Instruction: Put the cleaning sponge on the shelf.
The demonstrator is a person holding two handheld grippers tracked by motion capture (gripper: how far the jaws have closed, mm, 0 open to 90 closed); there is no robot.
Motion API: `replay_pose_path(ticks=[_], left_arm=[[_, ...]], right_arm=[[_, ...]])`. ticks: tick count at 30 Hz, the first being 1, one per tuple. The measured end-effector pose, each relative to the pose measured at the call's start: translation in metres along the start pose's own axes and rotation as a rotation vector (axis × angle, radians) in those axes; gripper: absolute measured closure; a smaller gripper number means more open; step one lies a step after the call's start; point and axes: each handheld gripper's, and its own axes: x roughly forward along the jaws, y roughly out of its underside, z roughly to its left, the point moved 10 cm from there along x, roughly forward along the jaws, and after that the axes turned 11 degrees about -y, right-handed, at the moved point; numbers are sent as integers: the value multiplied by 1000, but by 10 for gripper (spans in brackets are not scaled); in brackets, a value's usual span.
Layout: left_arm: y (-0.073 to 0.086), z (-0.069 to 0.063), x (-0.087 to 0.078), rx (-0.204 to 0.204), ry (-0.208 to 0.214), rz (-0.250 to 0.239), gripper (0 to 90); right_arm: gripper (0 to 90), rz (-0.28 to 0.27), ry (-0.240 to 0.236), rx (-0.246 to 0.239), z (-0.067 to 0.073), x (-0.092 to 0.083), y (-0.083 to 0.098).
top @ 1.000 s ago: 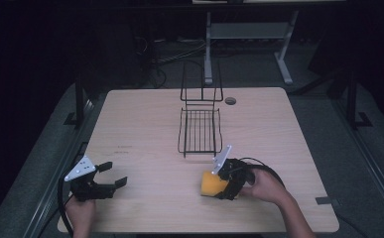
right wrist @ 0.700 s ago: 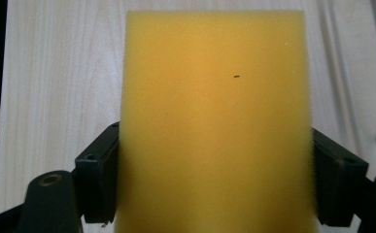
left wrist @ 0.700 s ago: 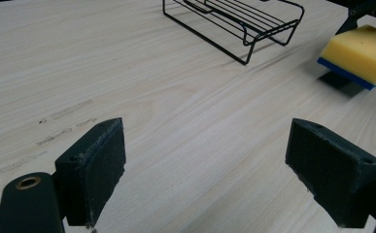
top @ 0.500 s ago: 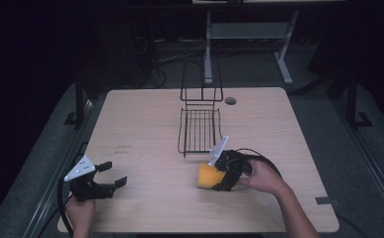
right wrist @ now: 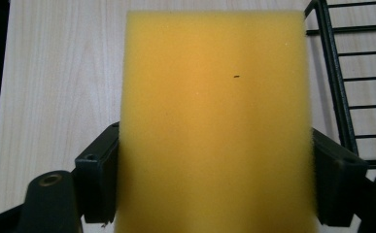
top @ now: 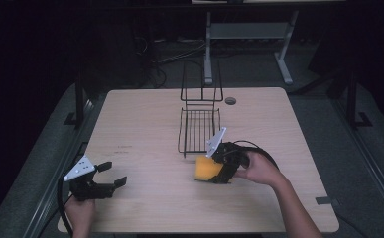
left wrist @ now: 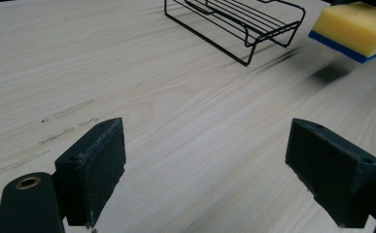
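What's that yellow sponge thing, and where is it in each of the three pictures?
High view: sponge just below centre, held in the right claw.
Left gripper view: top right corner, blue underside showing.
Right gripper view: centre, pinched between the jaws.
Shared landmark: the black wire rack beside it.

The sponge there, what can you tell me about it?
The sponge is a rectangular block of soft yellow foam with a thin blue layer on its underside, seen from the left gripper view. The right tongs squeeze its two sides and hold it off the wooden table, casting a shadow, just in front of the black wire rack.
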Motion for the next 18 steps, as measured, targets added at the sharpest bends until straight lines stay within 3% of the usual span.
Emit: replay_pose_path(ticks=[18], left_arm=[[0,1,-1,-6,1,-4,141]], right_arm=[[215,-1,3,-22,-11,-5,-15]])
